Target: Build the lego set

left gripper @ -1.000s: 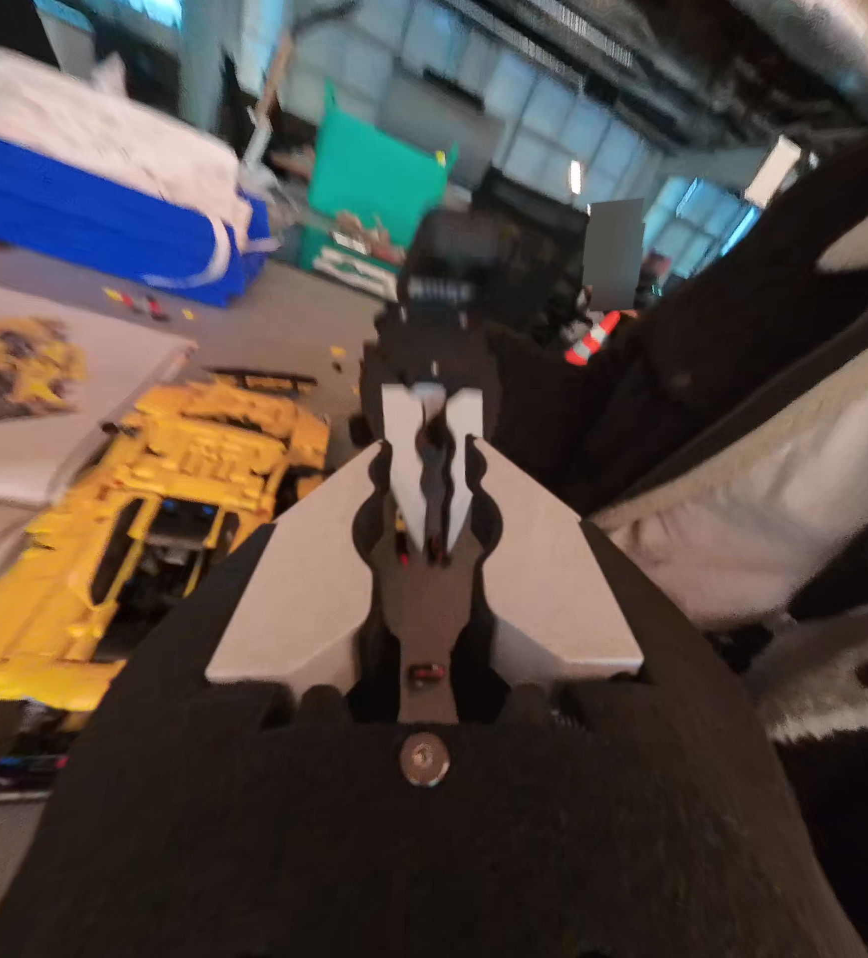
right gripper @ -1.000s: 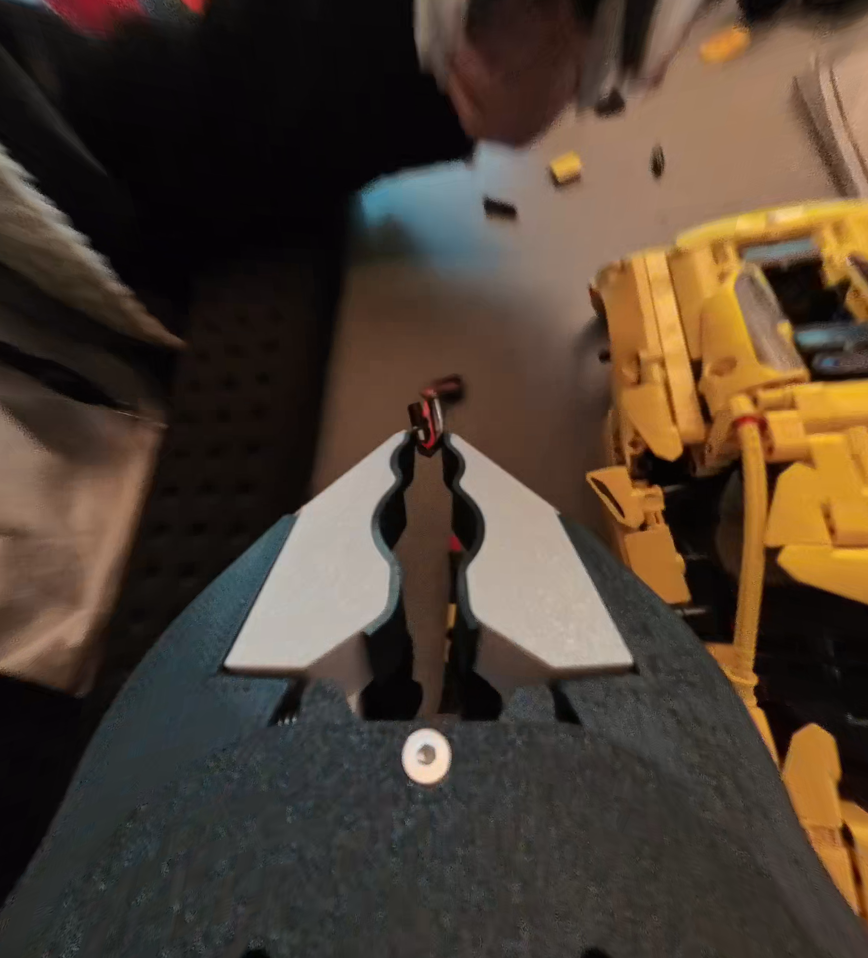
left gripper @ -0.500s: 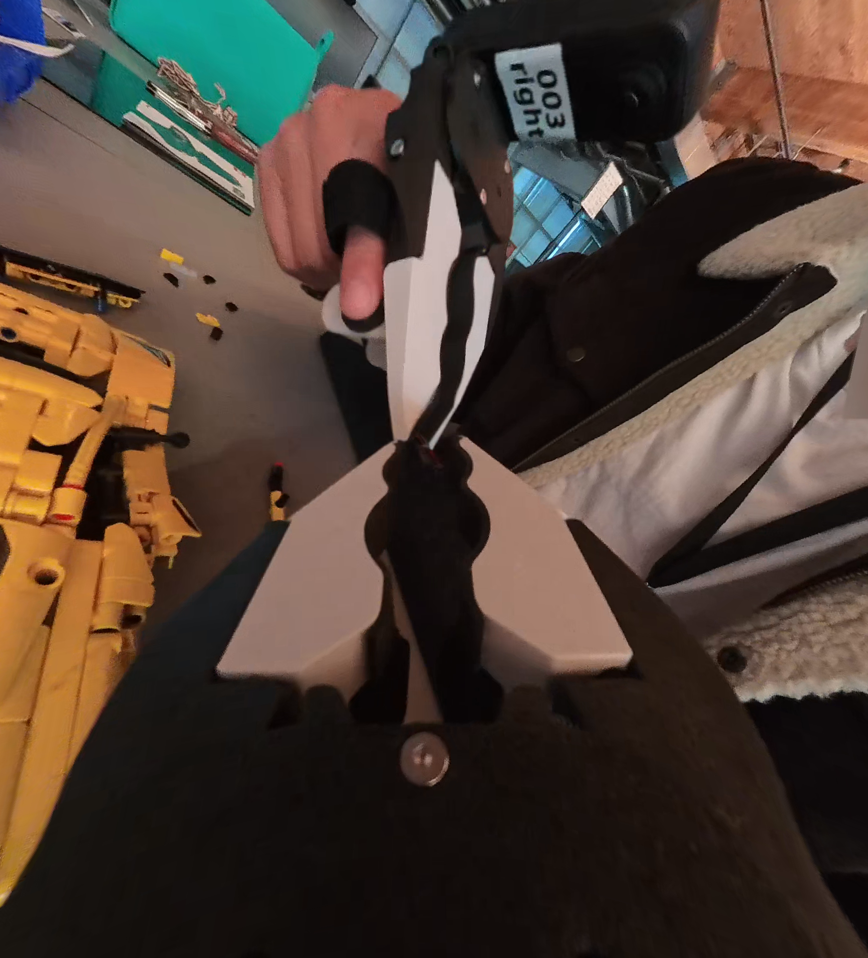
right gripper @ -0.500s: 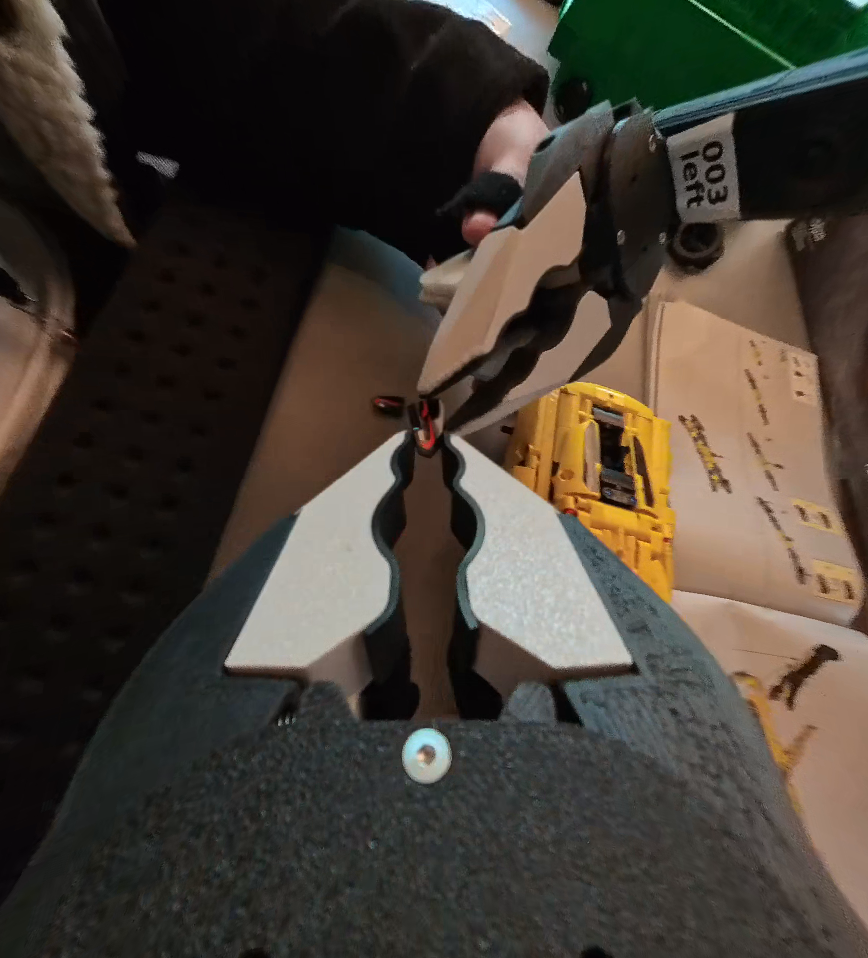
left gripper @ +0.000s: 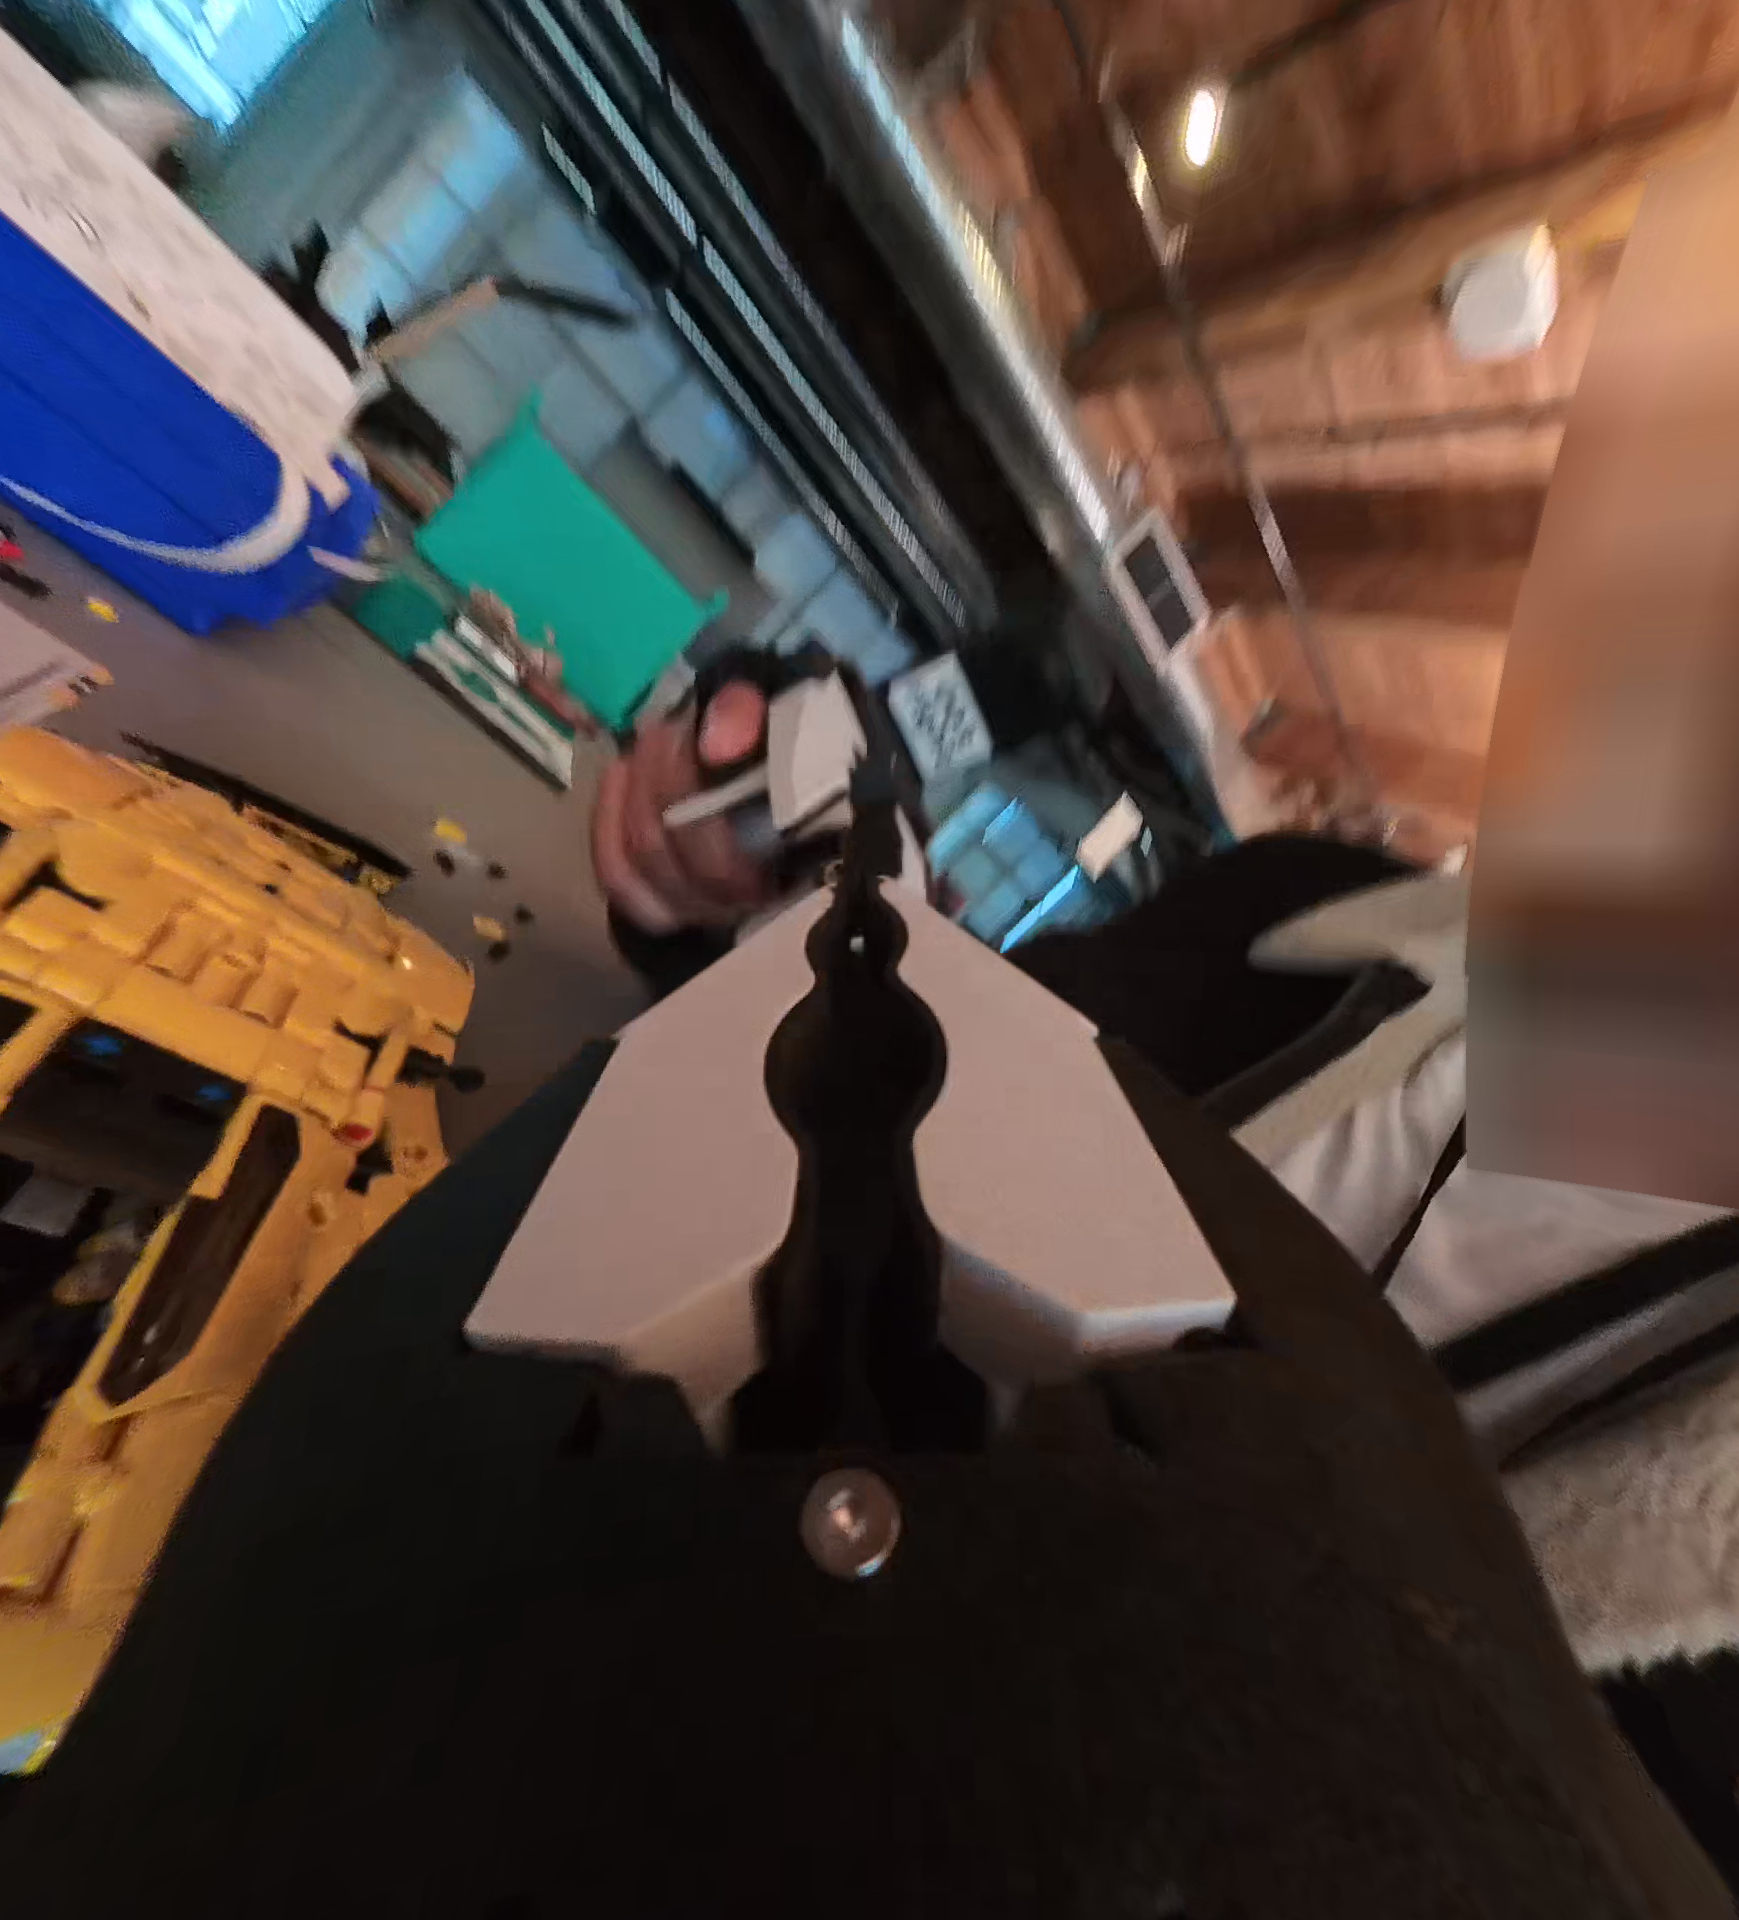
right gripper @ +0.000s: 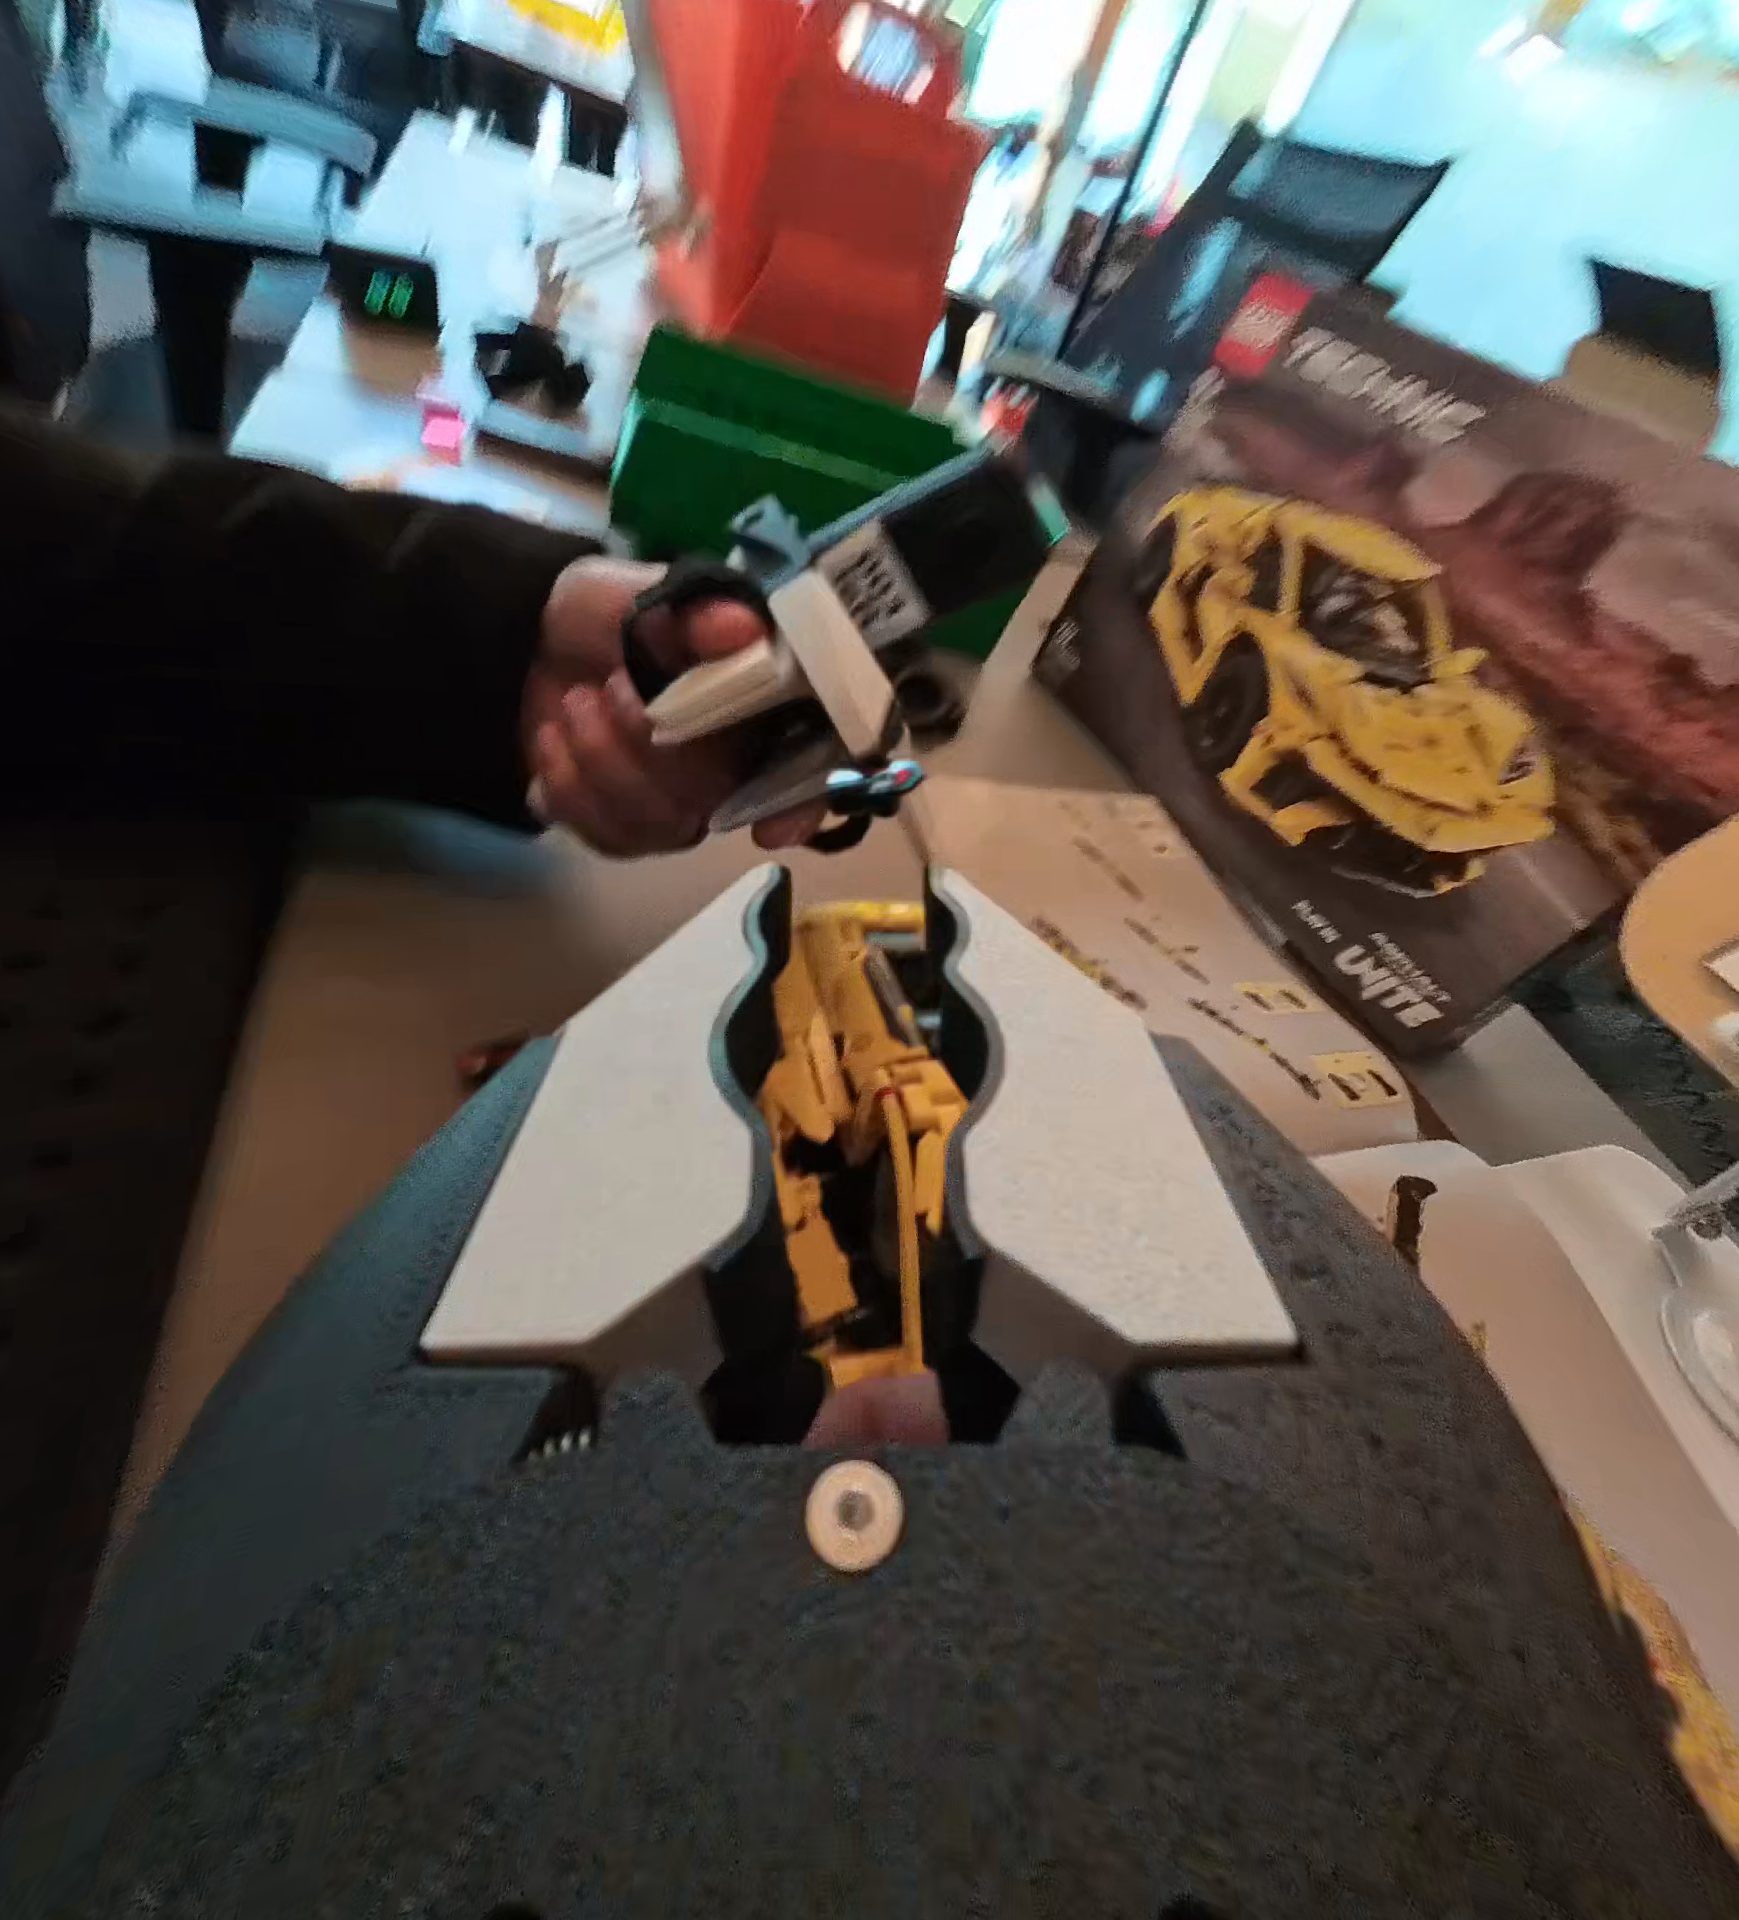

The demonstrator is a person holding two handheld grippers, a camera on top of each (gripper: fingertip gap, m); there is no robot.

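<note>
Since half a second ago the right tool has let go and opened wide, empty; the small black and red piece now sits pinched in the closed tips of the left tool, just ahead of the right one. Between the right tool's fingers, below on the surface, the yellow lego car shows; the box stands further ahead to its right.

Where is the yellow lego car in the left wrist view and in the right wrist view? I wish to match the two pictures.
Left wrist view: the yellow lego car fills the left side, left of the left tool.
Right wrist view: it shows in the centre, through the gap of the open right tool, below the black-and-red piece that the left tool pinches.
Shared landmark: the green crate, beyond the table in both.
</note>
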